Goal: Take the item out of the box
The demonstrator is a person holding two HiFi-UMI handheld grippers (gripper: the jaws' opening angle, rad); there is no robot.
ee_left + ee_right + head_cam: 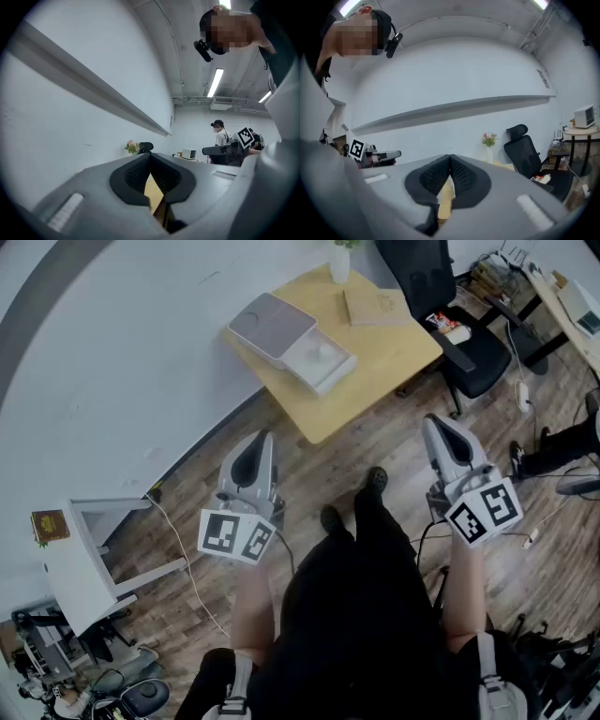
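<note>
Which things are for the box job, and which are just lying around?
For the job: box on the yellow table, left hand-held gripper, right hand-held gripper, both shut and empty.
Just lying about: vase, tan book, black office chair, brown book.

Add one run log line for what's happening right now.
stage: not started | left gripper: shut, empty | right gripper: shut, empty | box: on yellow table, untouched, apart from both grippers

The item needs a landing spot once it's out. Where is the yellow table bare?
The table is bare across its near corner, between the box and the edge by the chair. A narrower strip lies between box and notebook. The far side is crowded: vase, notebook, box.
</note>
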